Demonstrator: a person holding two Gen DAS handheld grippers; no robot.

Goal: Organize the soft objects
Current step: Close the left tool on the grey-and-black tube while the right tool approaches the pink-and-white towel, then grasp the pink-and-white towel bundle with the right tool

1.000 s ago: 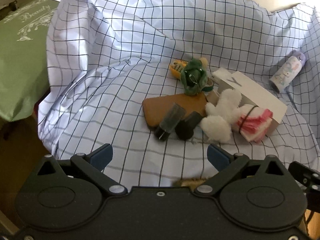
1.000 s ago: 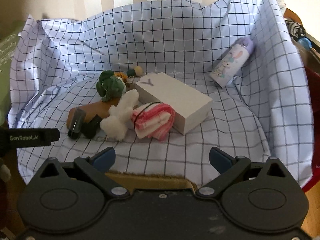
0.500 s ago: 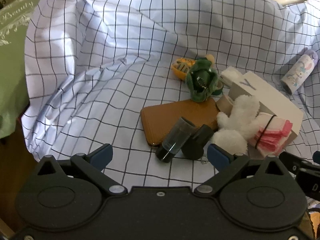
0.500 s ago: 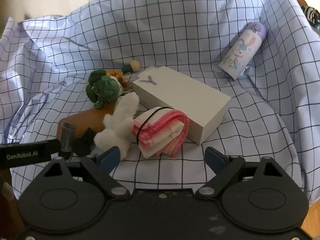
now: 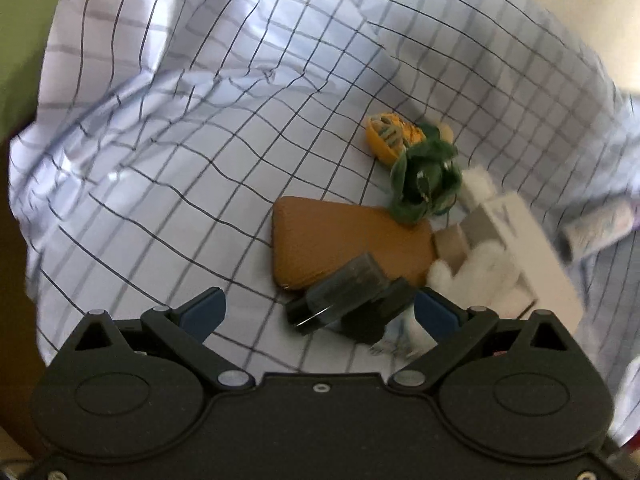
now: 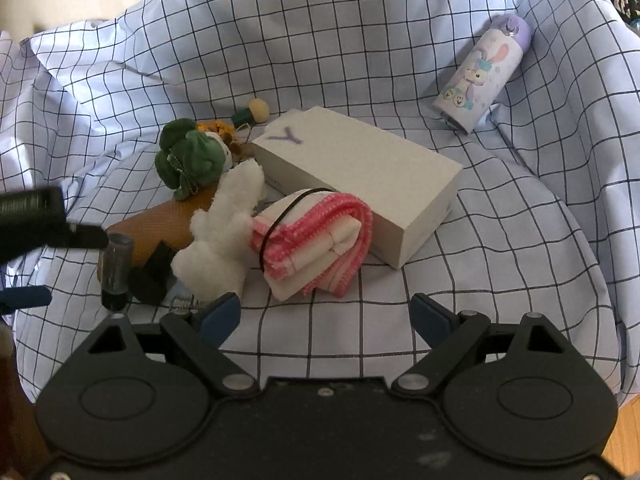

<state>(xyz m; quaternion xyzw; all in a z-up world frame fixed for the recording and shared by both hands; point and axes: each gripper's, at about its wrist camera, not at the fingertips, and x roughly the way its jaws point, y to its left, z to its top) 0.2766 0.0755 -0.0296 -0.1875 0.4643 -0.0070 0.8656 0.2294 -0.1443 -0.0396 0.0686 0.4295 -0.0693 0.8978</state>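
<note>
On the checked cloth (image 6: 360,60) lie a white plush rabbit (image 6: 224,236), a green plush (image 6: 188,158) and a rolled pink-and-white towel (image 6: 316,240) bound by a black band. My right gripper (image 6: 324,316) is open and empty, just in front of the towel and the rabbit. My left gripper (image 5: 320,312) is open and empty, right over a dark tube (image 5: 340,296) and a black cap (image 5: 376,316). The left wrist view shows the green plush (image 5: 424,180) and the rabbit (image 5: 472,272) at the right, blurred.
A white box (image 6: 360,176) lies behind the towel. A brown flat case (image 5: 340,240) lies under the tube. A yellow toy (image 5: 390,138) sits behind the green plush. A lilac bottle (image 6: 484,76) leans on the cloth's right wall. A wooden peg doll (image 6: 252,114) lies behind.
Both grippers have moved forward and down toward the pile. The left gripper now reaches the tube and cap; the right gripper is close to the towel. Nothing is held.
</note>
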